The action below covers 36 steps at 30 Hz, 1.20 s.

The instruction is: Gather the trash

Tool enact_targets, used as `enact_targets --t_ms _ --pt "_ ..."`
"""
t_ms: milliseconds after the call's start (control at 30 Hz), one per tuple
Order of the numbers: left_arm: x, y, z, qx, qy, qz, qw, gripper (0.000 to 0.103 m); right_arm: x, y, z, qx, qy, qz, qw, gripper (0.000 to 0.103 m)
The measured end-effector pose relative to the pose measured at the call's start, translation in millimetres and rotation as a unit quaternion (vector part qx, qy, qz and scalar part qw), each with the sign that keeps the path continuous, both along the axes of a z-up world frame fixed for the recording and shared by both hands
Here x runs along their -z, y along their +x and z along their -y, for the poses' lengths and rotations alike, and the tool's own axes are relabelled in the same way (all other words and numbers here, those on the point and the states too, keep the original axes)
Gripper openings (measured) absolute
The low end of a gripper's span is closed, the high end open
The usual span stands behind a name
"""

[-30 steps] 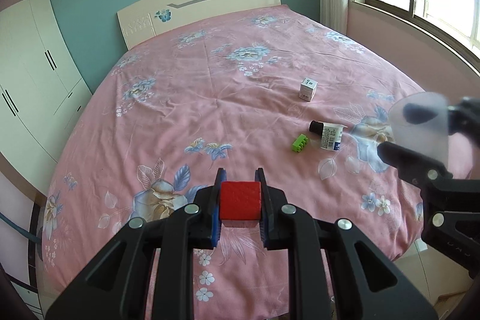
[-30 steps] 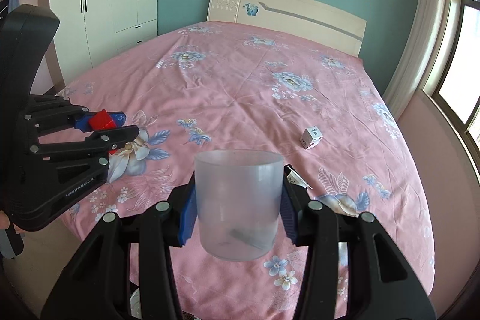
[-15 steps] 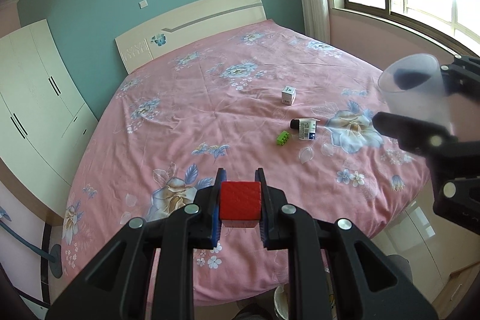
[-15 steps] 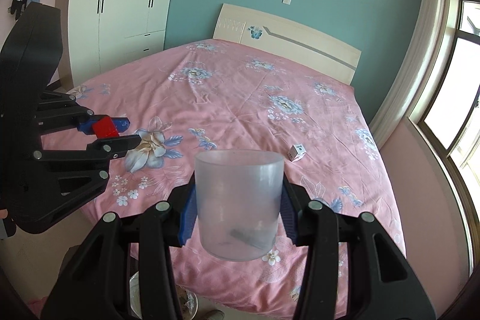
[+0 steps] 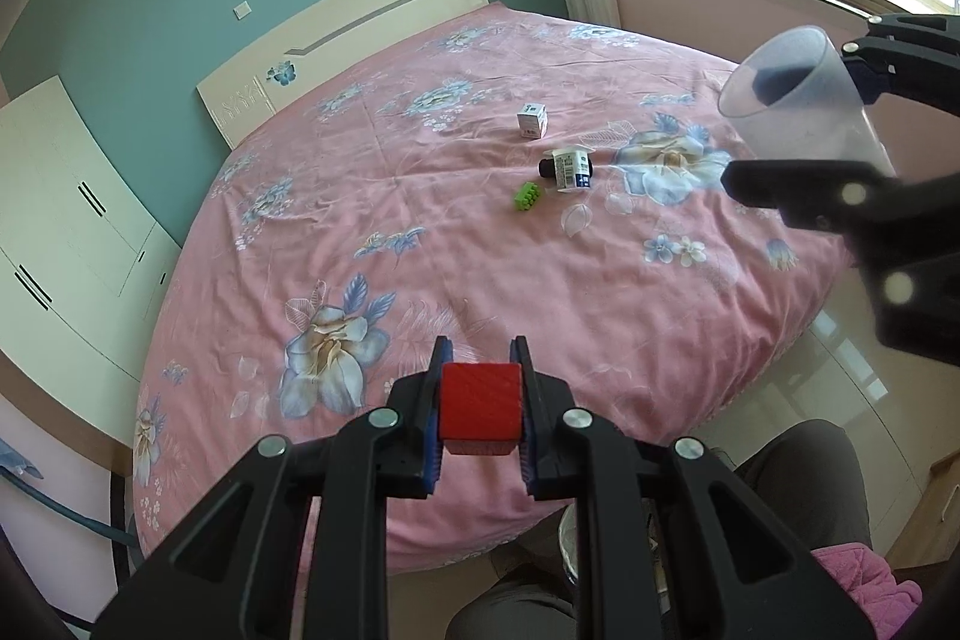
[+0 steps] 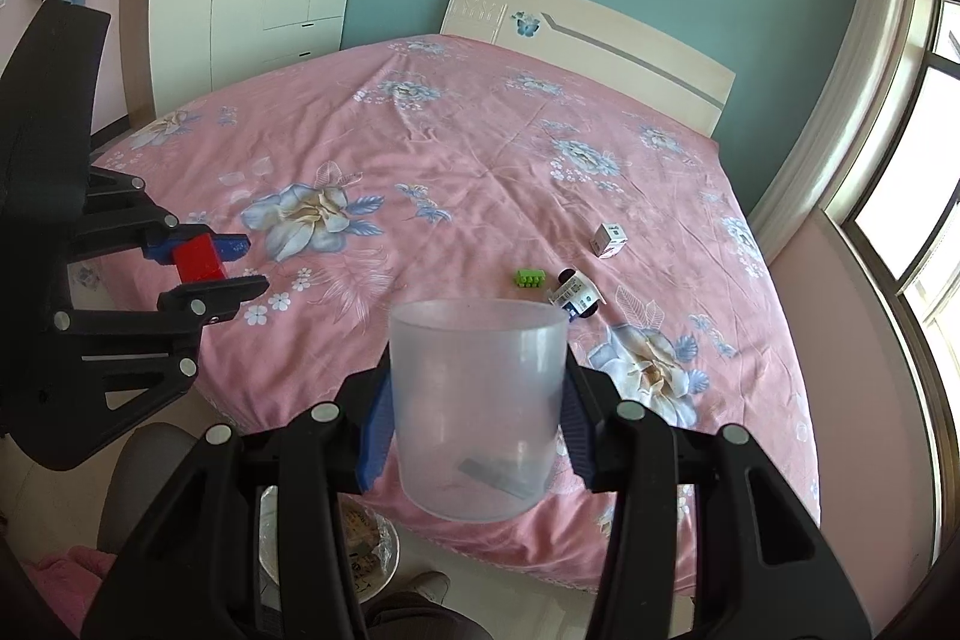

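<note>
Red plastic fills the left gripper (image 5: 480, 415): a red block (image 5: 480, 409) is clamped squarely between its blue-padded fingers, the jaws closed only as far as the block's width. The right gripper (image 6: 477, 415) is spread much wider and grips a frosted translucent cup (image 6: 477, 406) by its sides, mouth up, with a small grey scrap lying on its bottom (what it is cannot be told). Seen from the left wrist, that cup (image 5: 798, 100) hangs up and to the right of the left gripper, tipped with its mouth toward it and well apart from the block.

On the pink floral bedspread (image 5: 420, 220), ahead of both grippers and untouched, lie a green toy brick (image 5: 527, 195), a small dark bottle with a white label (image 5: 567, 167) just to its right, and a little white box (image 5: 531, 120) farther on. From the right wrist, these three sit beyond the cup and slightly right.

Compared with a second ago, both grippers have drawn back and risen from the bed: its foot edge, the floor and the person's grey-clad legs (image 5: 798, 484) now show beneath them. A foil-lined bin (image 6: 366, 544) sits below the right gripper. Both holds are unchanged.
</note>
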<state>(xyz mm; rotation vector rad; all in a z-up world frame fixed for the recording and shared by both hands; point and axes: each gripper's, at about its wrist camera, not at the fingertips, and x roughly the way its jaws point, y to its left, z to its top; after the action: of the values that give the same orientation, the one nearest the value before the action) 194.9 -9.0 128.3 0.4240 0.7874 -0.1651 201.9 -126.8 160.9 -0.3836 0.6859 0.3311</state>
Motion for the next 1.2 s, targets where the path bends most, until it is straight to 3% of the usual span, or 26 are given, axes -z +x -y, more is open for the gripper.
enact_targets --t_ms 500,1200 --pt "118.0 -7.0 -0.4 -0.001 0.049 -0.109 0.9928 0.022 114.7 -12.1 -1.1 -0.013 -0.022 -0.093 0.995 0.048" --pt "261.6 -16.7 6.7 0.001 0.061 -0.243 0.968 0.022 245.0 -22.7 3.1 -0.016 -0.026 -0.205 0.978 0.048"
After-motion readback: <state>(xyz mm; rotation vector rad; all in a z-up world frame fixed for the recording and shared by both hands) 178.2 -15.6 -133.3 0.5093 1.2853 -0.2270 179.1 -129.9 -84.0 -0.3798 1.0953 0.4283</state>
